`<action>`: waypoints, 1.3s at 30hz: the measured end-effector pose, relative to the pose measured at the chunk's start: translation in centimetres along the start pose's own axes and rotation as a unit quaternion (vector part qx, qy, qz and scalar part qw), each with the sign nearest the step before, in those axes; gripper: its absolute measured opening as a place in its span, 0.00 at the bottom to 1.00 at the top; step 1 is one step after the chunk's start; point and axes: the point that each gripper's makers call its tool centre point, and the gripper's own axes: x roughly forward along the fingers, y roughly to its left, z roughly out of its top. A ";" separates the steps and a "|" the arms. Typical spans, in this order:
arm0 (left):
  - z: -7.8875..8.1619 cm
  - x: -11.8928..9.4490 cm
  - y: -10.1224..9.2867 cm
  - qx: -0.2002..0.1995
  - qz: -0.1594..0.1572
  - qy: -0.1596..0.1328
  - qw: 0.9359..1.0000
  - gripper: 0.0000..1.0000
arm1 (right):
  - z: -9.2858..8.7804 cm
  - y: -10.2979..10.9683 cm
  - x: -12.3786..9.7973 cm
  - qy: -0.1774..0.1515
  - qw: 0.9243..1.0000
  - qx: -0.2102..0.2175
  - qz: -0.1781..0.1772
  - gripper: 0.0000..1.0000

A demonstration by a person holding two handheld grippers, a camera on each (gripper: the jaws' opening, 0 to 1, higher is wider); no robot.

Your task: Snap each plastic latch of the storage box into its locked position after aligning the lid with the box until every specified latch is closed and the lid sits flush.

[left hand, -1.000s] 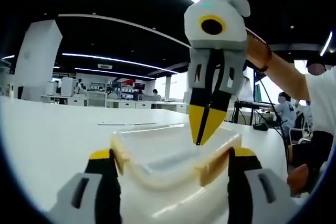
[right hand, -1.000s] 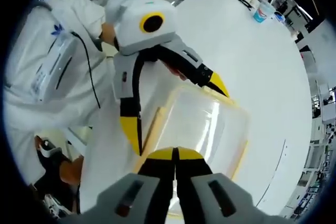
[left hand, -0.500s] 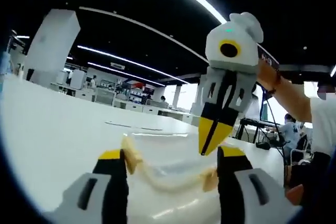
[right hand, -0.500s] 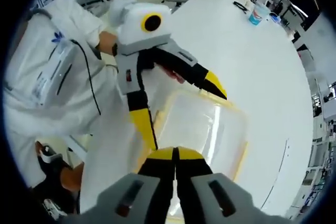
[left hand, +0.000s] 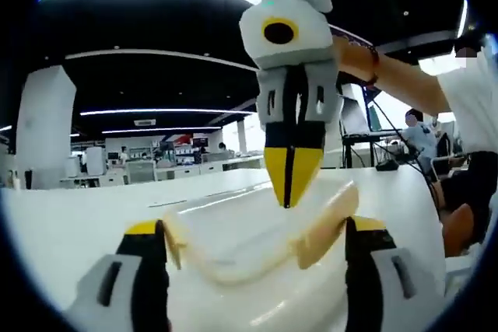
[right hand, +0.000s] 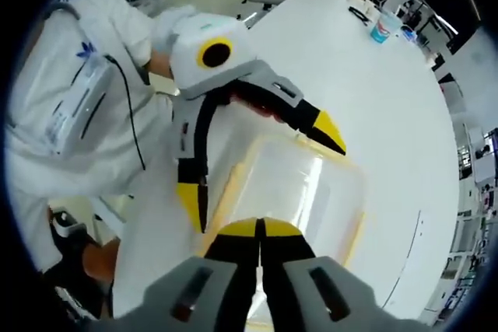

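Observation:
The storage box [left hand: 233, 242] is clear plastic with pale yellow latches [left hand: 323, 227] and lies on the white table [left hand: 70, 223]. My left gripper [left hand: 255, 229] is open, its two jaws standing wide on either side of the box's near end. From above, my right gripper [left hand: 286, 192] comes down shut, its yellow tip just over the lid. In the right gripper view the clear lid [right hand: 303, 188] lies ahead of the shut right gripper [right hand: 261, 229]. The left gripper [right hand: 261, 169] spans the box's far end with its jaws spread.
The person in white clothing [right hand: 70, 91] stands at the table's edge on the left of the right gripper view. A cup [right hand: 384, 27] sits far off on the table [right hand: 405, 114]. Desks and people [left hand: 424, 141] fill the background hall.
The left gripper has tilted and shifted around the box's end, jaws still spread wide. The right gripper stays shut over the lid, now nearer the middle of the left gripper view.

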 end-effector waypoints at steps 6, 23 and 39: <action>0.7 1.2 0.0 -0.007 -0.004 -0.003 1.000 0.99 | 0.7 0.0 0.1 0.005 1.000 -0.005 -0.001 0.00; 0.8 1.2 -0.6 -0.016 0.018 -0.013 1.000 0.98 | 0.4 -0.2 0.0 0.008 1.000 0.002 0.001 0.00; 0.8 0.3 -0.1 -0.014 0.022 -0.022 0.999 0.94 | 2.7 -2.0 0.8 0.009 0.999 -0.027 0.027 0.00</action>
